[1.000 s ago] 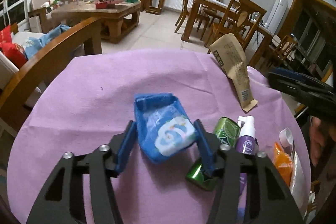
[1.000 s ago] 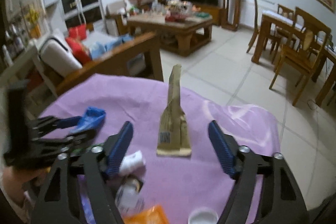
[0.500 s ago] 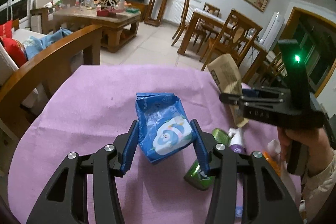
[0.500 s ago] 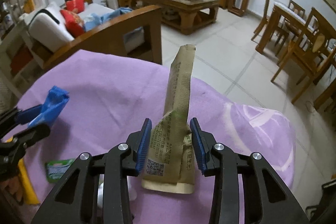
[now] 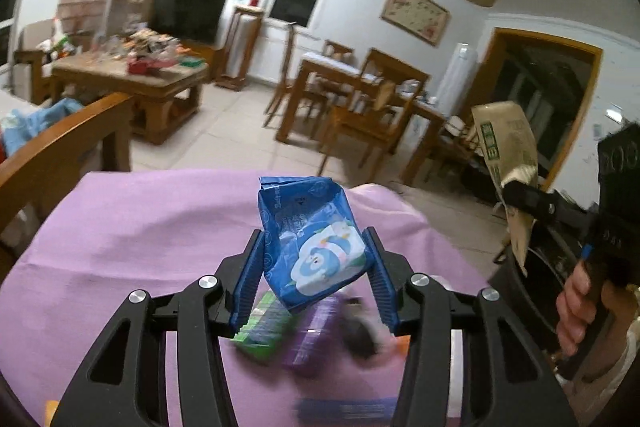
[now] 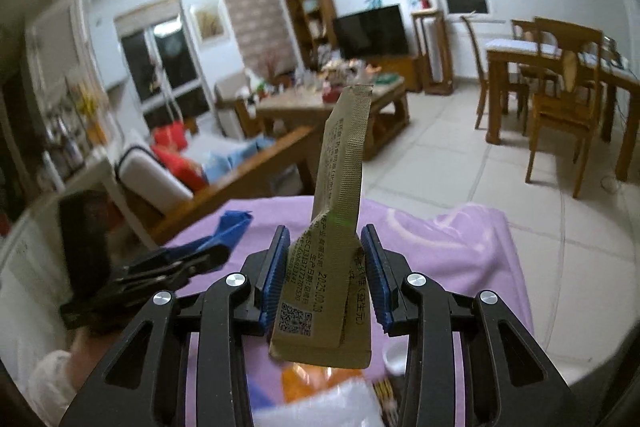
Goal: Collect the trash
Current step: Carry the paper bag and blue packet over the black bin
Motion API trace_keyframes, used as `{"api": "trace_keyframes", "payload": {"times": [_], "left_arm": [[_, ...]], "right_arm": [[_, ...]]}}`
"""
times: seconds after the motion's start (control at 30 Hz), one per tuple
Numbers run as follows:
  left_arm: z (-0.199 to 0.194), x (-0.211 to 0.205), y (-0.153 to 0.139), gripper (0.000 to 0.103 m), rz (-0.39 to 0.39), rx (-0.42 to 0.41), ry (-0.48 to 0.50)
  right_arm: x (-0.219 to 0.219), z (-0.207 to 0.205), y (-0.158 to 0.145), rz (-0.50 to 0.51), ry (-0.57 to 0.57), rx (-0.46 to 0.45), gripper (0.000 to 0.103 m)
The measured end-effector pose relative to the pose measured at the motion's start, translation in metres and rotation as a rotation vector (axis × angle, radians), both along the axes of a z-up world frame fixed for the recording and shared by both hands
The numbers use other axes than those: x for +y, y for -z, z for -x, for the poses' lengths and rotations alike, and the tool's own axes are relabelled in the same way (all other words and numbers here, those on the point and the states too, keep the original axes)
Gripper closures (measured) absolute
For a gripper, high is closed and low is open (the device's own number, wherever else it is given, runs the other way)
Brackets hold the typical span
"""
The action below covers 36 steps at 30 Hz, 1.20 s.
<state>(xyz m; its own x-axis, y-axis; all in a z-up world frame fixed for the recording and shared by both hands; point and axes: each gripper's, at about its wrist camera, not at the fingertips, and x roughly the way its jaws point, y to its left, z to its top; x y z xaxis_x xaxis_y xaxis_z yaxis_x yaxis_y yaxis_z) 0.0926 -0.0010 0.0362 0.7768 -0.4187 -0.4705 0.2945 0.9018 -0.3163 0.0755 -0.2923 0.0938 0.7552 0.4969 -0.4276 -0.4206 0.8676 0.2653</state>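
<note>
Aloft, blue wrapper [image 5: 316, 247] gripped, tan packet [image 6: 336, 267] gripped

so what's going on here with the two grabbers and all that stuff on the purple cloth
A person is clearing trash off a table covered with a purple cloth, holding a gripper in each hand. The left gripper is shut on a blue wrapper, held above the cloth. The right gripper has just closed its fingers on a tan packet and holds it upright off the table. More litter, including a green pack and a purple bottle, lies blurred on the cloth below.
</note>
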Motion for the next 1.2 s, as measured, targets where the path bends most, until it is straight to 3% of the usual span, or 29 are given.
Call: {"api": "trace_keyframes", "payload": {"times": [0.17,0.47,0.77,1.03,1.2], "left_arm": [[0.02,-0.046,-0.015,0.054,0.014,-0.052,0.101],[0.047,-0.145,-0.031,0.054,-0.034,-0.113,0.275],[0.06,-0.227,-0.025,0.054,-0.05,-0.126,0.417],[0.073,-0.291,-0.004,0.054,-0.055,-0.119,0.525],[0.072,-0.313,0.008,0.054,-0.069,-0.089,0.556]], "right_arm": [[-0.068,0.05,0.007,-0.029,0.141,-0.043,0.066],[-0.181,0.118,0.018,-0.078,0.37,-0.127,0.066],[-0.263,0.16,0.042,-0.106,0.523,-0.154,0.066],[-0.337,0.186,0.084,-0.136,0.662,-0.128,0.066],[-0.353,0.191,0.106,-0.146,0.712,-0.114,0.066]]}}
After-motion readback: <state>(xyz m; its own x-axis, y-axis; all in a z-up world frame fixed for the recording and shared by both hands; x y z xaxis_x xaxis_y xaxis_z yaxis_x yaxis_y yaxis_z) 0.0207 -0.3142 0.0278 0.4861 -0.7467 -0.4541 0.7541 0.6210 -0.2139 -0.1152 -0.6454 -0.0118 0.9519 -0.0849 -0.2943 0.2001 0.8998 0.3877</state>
